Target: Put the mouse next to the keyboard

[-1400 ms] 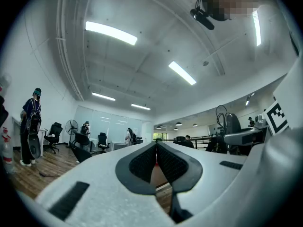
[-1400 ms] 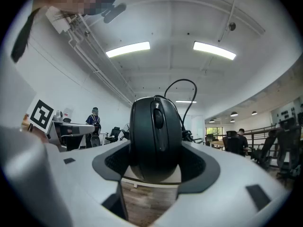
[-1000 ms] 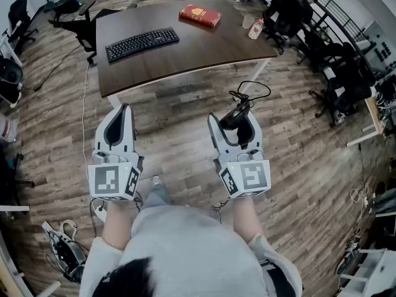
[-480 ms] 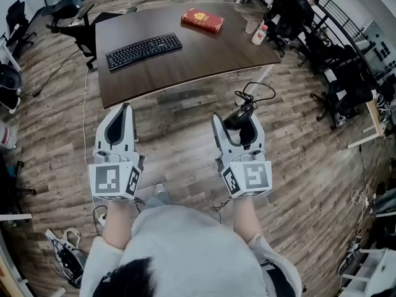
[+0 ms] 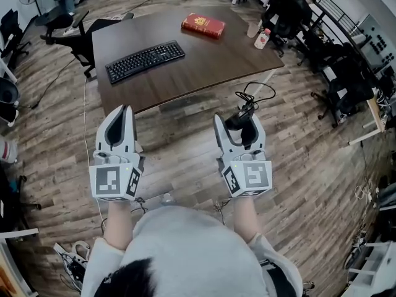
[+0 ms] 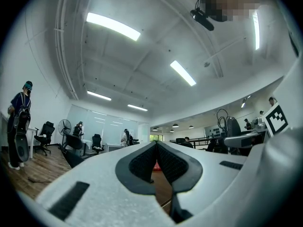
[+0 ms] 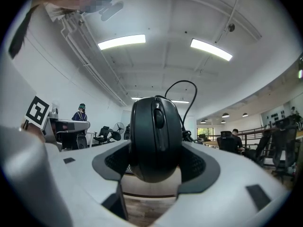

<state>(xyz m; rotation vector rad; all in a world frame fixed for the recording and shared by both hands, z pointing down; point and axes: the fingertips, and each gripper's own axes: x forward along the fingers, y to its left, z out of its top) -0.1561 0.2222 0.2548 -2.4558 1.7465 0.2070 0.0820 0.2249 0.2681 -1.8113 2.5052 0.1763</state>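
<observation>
A black wired mouse sits clamped between the jaws of my right gripper, its cable looping above the floor in the head view. The mouse hangs over the wood floor, short of the table's near edge. A black keyboard lies on the left half of the dark brown table, angled. My left gripper is held level with the right one, jaws shut with nothing between them; its tips meet in the left gripper view.
A red book lies at the table's far side, and a small bottle stands near its right corner. Office chairs crowd the right and far left. Cables and gear lie on the floor at bottom left.
Both grippers and the view have drifted slightly toward the table; the table now sits a little lower and nearer in the head view. The mouse stays gripped.
</observation>
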